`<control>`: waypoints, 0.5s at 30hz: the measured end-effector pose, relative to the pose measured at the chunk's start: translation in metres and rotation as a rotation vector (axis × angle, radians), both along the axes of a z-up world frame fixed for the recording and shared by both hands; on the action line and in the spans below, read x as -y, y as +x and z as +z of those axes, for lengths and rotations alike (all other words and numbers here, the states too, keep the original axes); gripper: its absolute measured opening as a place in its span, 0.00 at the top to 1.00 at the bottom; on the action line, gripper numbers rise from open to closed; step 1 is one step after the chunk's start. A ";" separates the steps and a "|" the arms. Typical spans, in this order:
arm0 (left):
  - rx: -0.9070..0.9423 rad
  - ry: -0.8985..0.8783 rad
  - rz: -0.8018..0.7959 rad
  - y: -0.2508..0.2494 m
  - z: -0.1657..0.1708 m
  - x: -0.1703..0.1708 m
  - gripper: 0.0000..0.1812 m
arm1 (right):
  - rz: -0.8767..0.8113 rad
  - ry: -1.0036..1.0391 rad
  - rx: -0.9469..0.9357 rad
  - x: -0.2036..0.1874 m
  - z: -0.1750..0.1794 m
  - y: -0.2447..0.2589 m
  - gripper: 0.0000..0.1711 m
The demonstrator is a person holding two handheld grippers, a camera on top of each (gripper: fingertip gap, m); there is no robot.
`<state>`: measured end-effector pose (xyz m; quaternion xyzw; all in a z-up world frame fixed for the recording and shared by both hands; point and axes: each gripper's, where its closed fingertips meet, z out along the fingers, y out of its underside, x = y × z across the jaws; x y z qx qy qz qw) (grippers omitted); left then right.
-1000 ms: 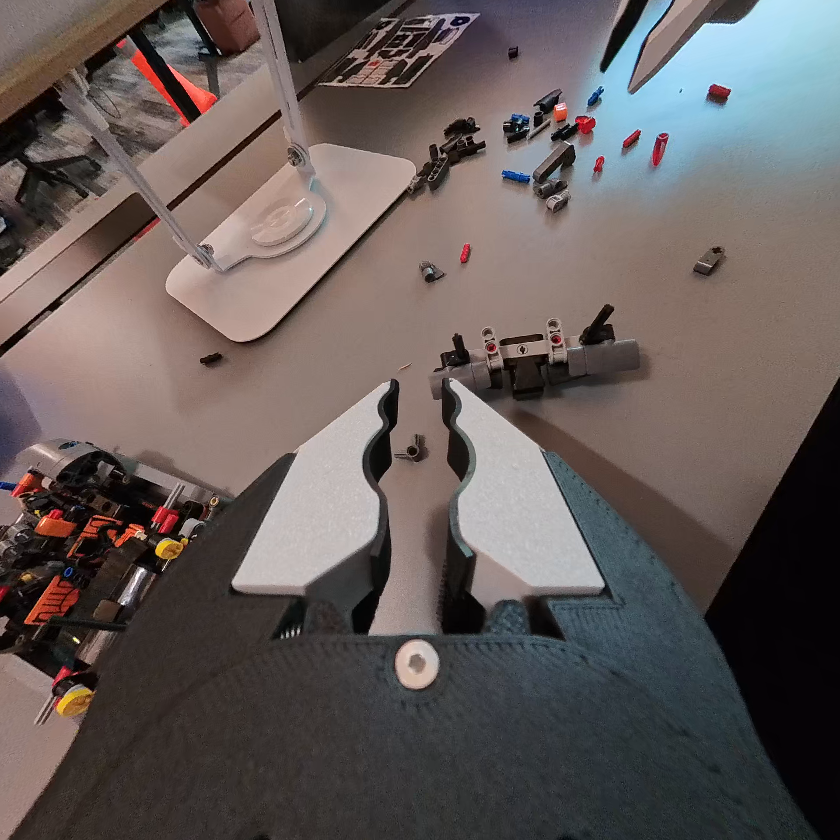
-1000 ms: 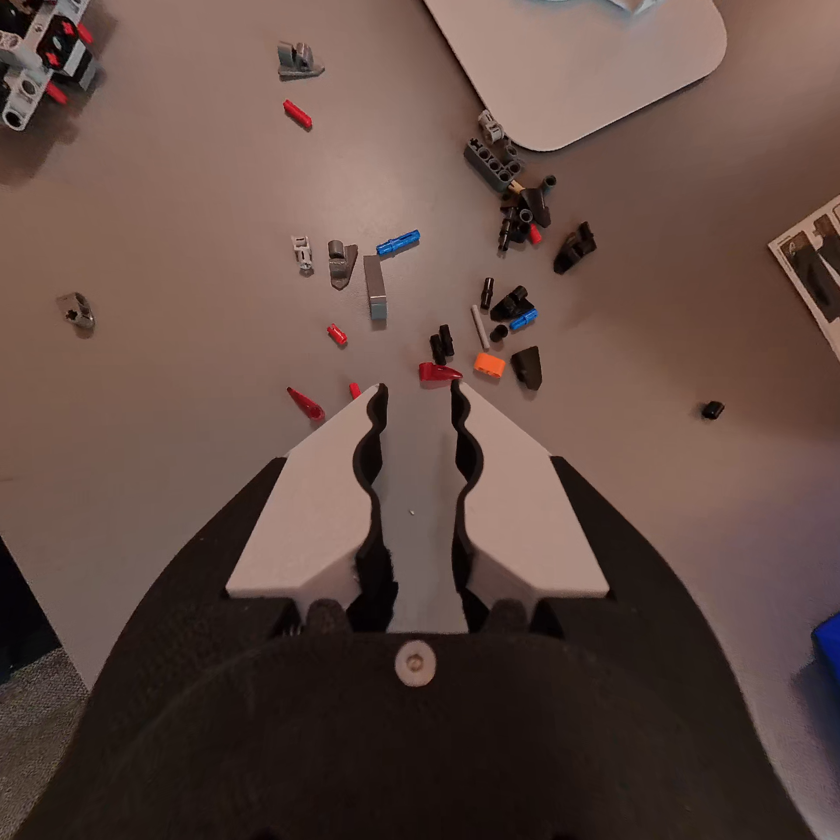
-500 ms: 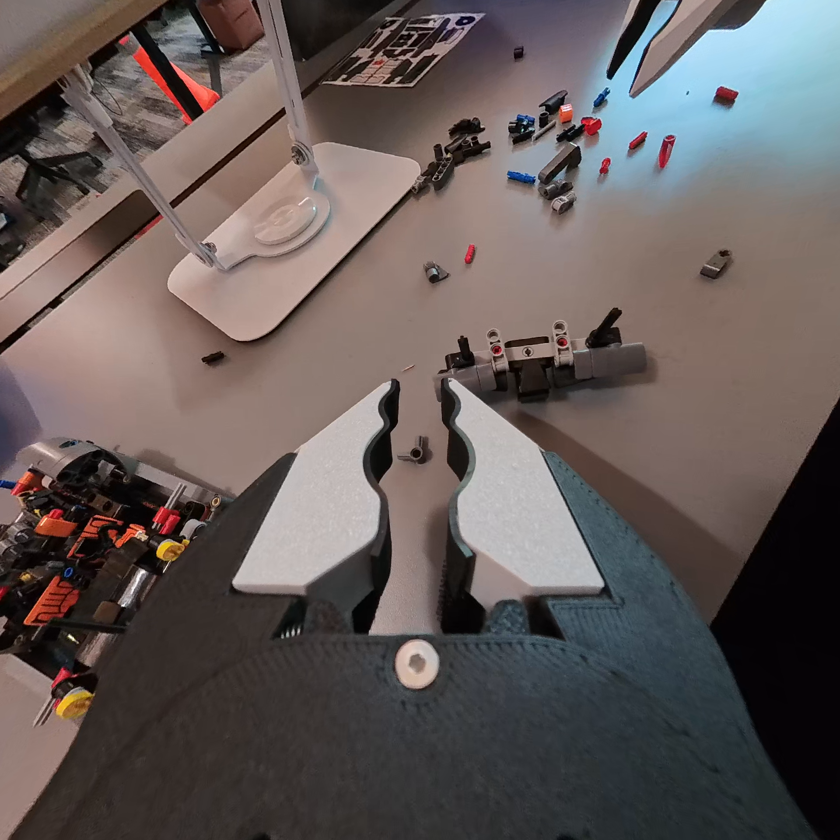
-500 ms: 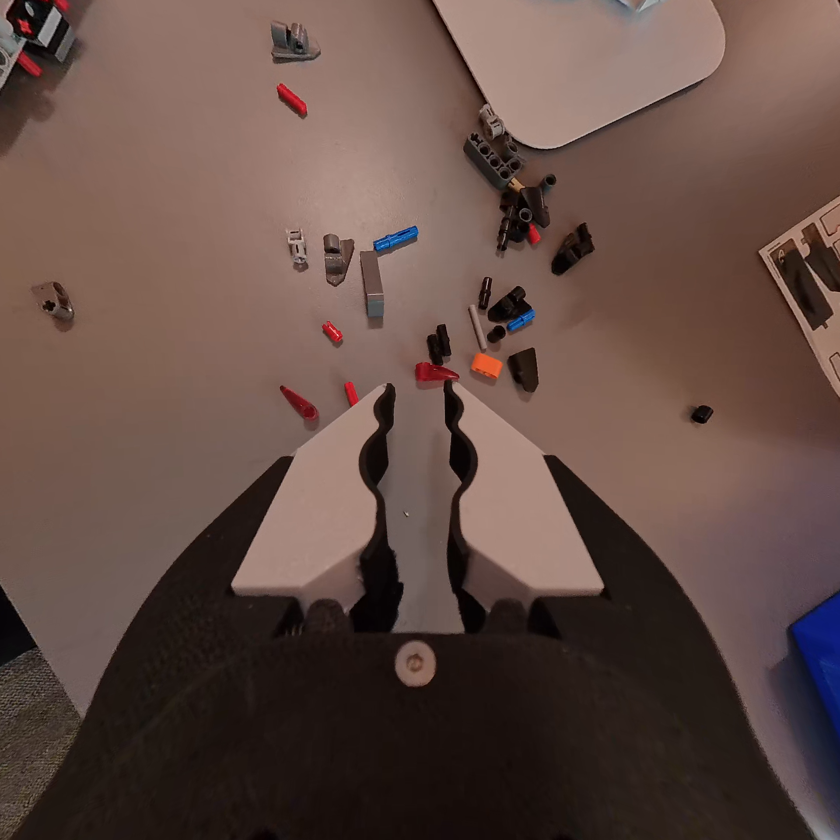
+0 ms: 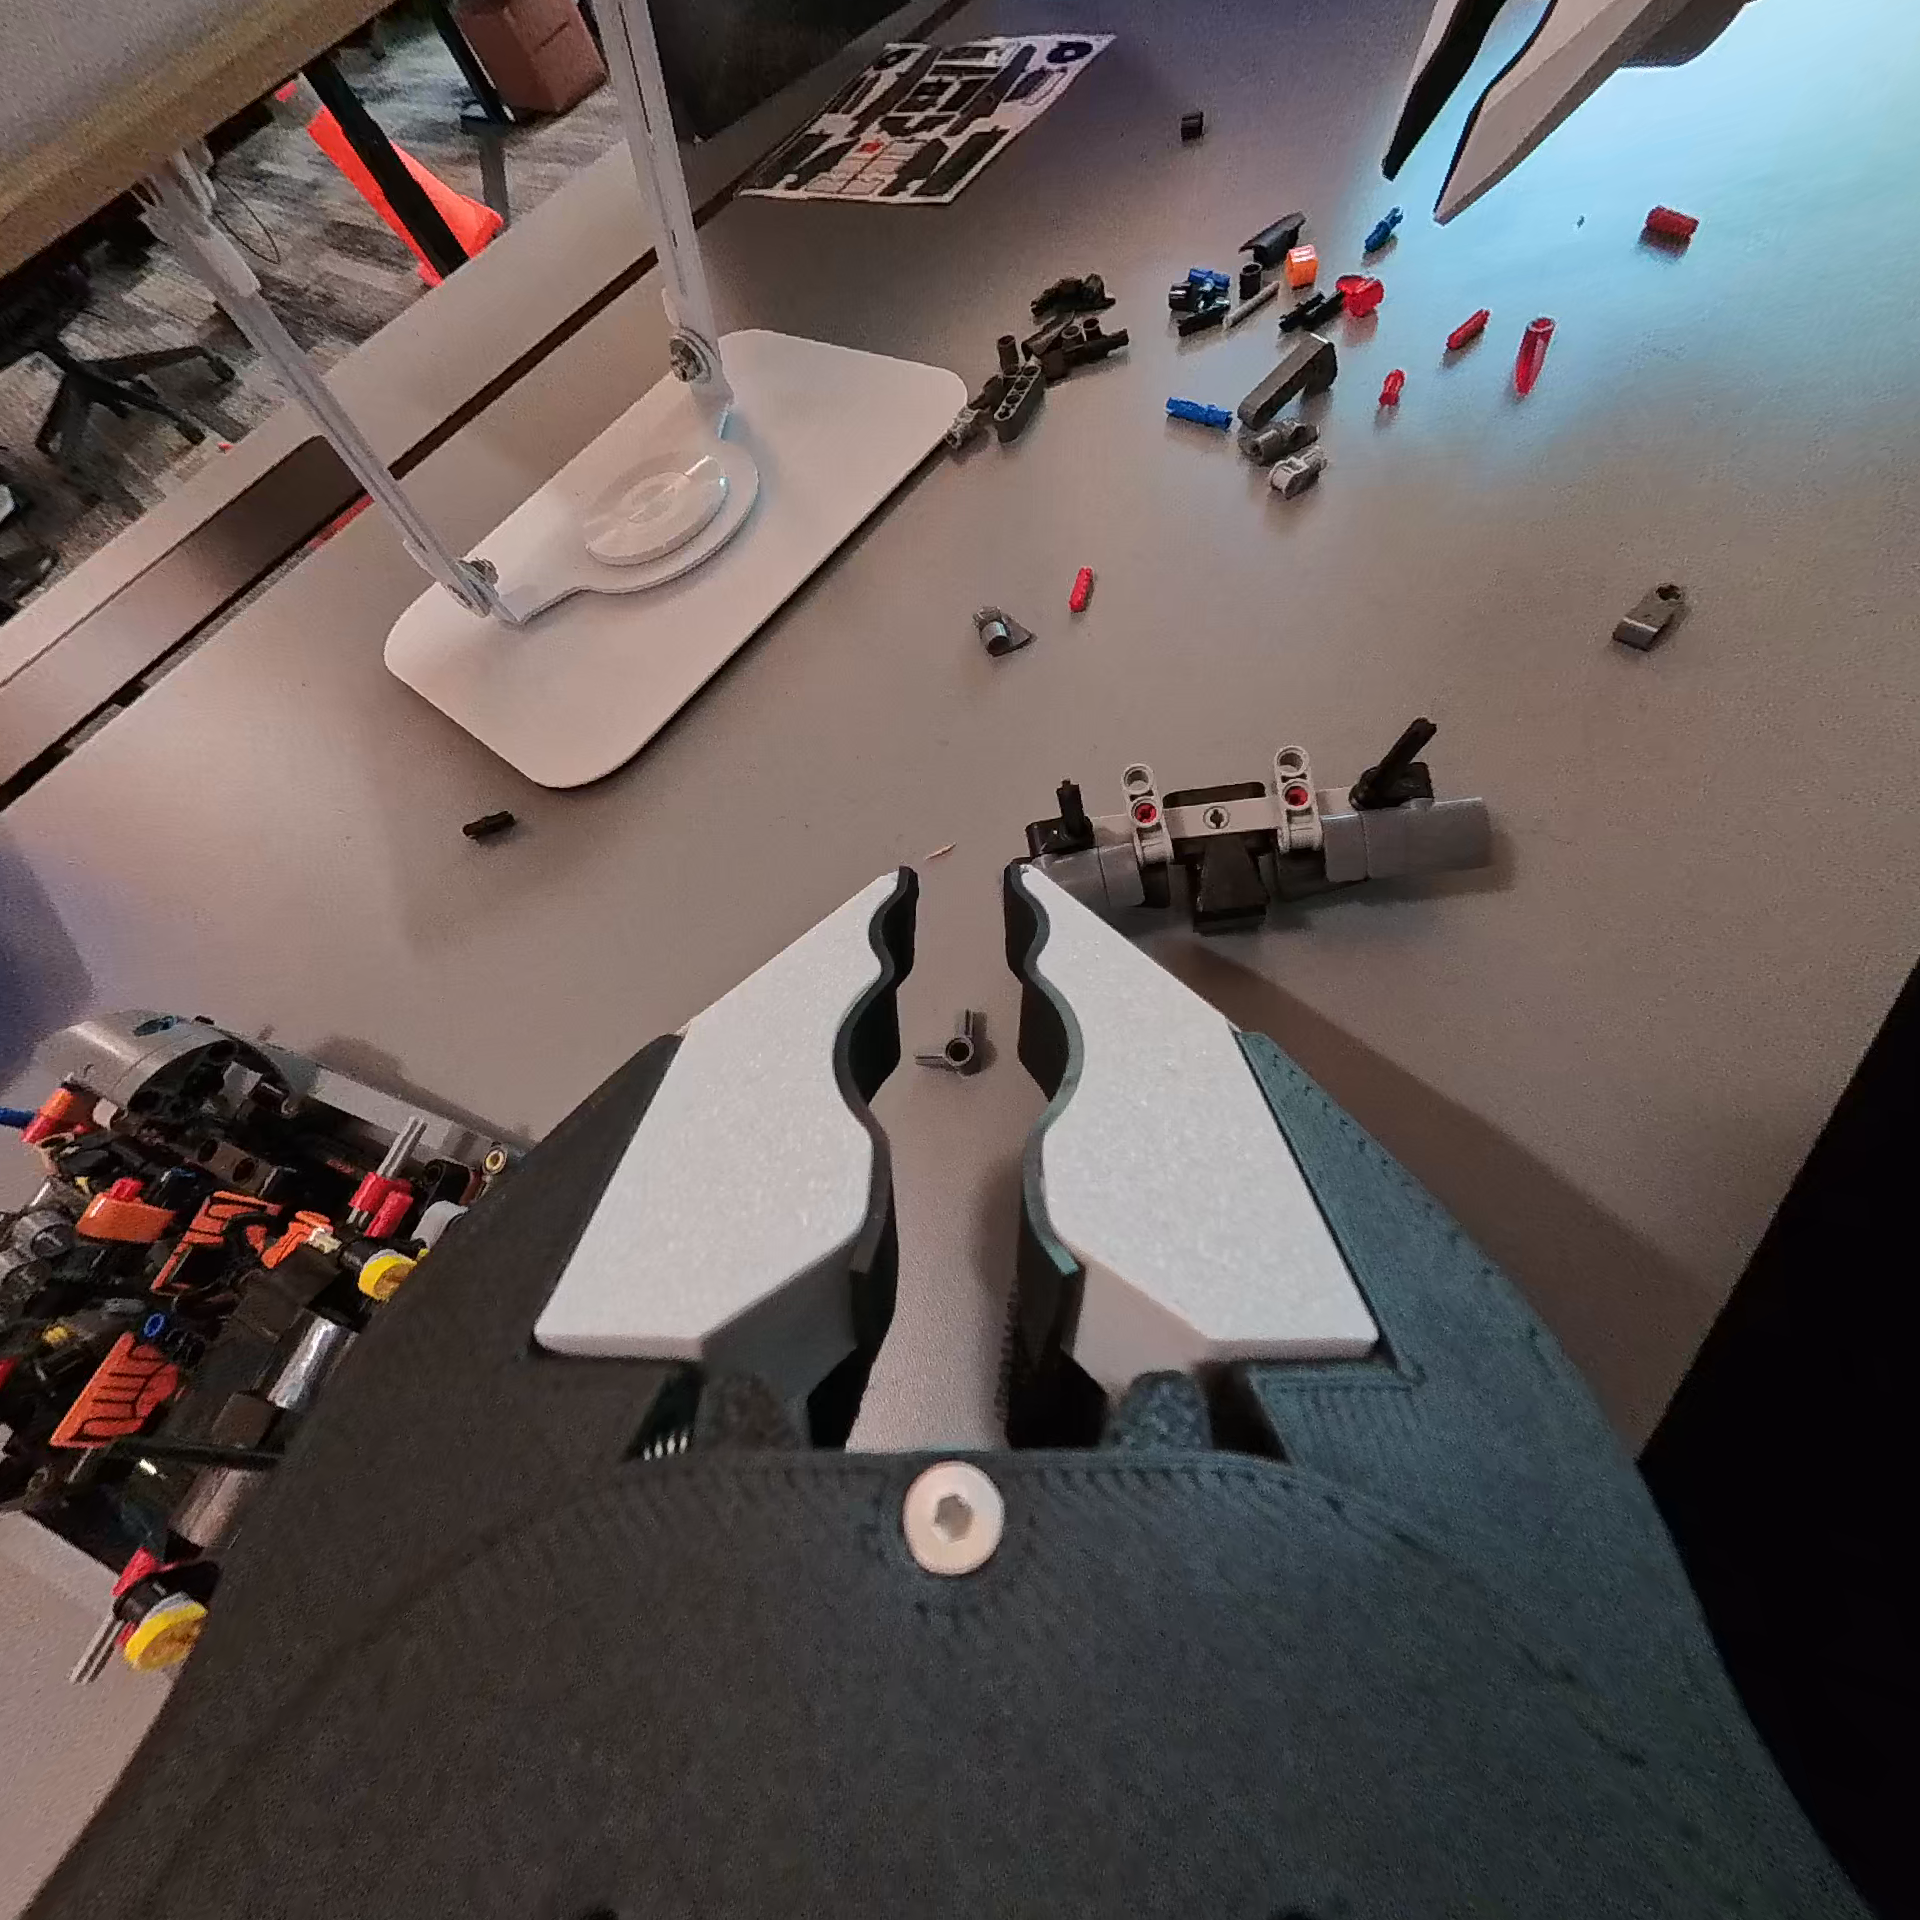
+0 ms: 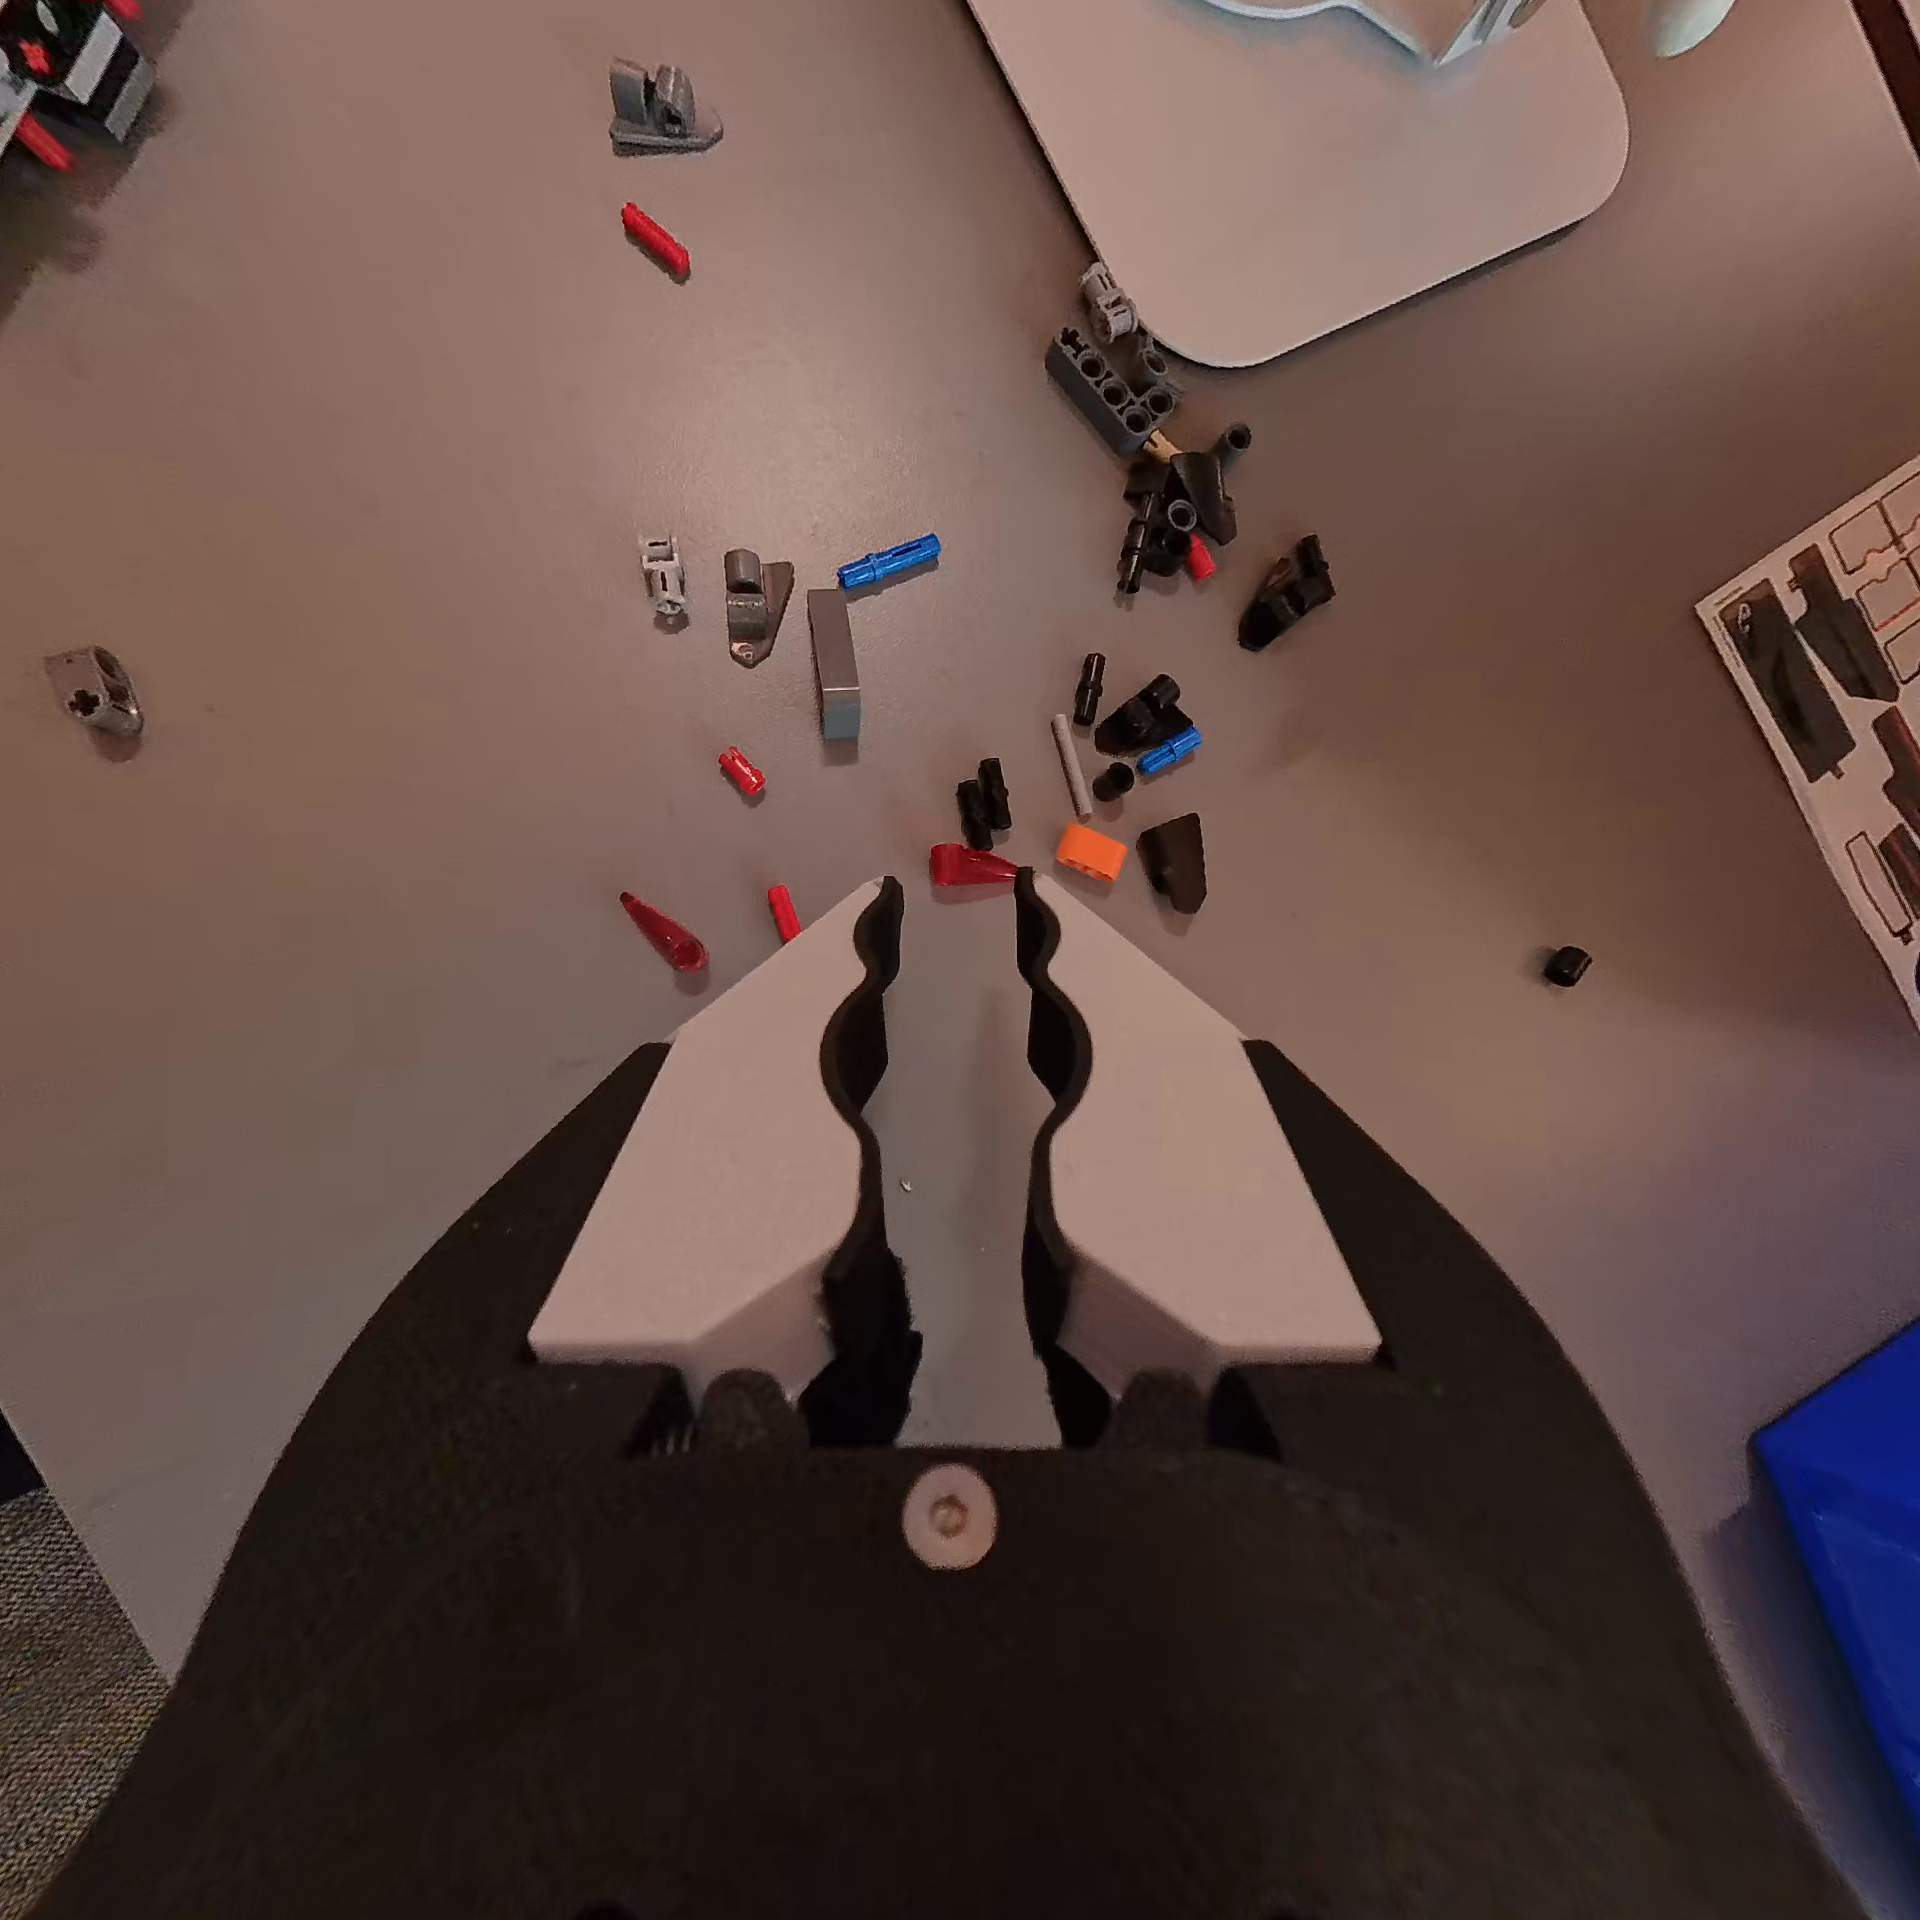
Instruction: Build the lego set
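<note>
In the left wrist view my left gripper [image 5: 961,883] is open and empty above the grey table. A small dark grey connector [image 5: 958,1051] lies on the table between its fingers. A grey and black lego sub-assembly [image 5: 1247,842] lies just right of the tips. A large black and orange lego model [image 5: 156,1247] sits at the left edge. My right gripper [image 6: 956,883] is open and empty over loose pieces; a red wedge piece [image 6: 966,868] lies at its tips, an orange brick [image 6: 1091,854] just right. The right gripper's fingers [image 5: 1496,104] show top right in the left view.
A white lamp base [image 5: 665,561] stands at the back left, also in the right wrist view [image 6: 1351,177]. A sticker sheet [image 5: 925,114] lies at the back. Loose red, blue, black and grey pieces [image 6: 831,665] are scattered. A blue object [image 6: 1860,1538] is at the right edge. The left gripper is farther from the orange brick [image 6: 1091,854], some 30 cm, than the right, some 4 cm. It is also in sight in the left wrist view [image 5: 1303,261].
My right gripper has crept forward and lower toward the red wedge piece, so the loose pieces look a little nearer. My left gripper has barely moved. Both stay open.
</note>
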<state>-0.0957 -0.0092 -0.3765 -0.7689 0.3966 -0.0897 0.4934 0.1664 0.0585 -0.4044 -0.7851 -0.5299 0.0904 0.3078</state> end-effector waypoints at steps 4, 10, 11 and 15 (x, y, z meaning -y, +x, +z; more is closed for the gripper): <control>-0.001 0.000 -0.001 0.000 0.001 0.000 0.92 | -0.022 0.007 -0.008 -0.005 0.002 0.004 0.86; 0.003 0.002 -0.003 0.001 0.002 0.000 0.92 | -0.042 -0.010 -0.098 -0.026 0.010 0.012 0.86; 0.002 0.001 -0.003 0.001 0.002 0.000 0.92 | -0.032 -0.010 -0.100 -0.030 0.011 0.012 0.86; -0.003 -0.002 0.000 0.001 0.001 -0.001 0.92 | -0.003 -0.018 -0.081 -0.049 0.009 0.013 0.86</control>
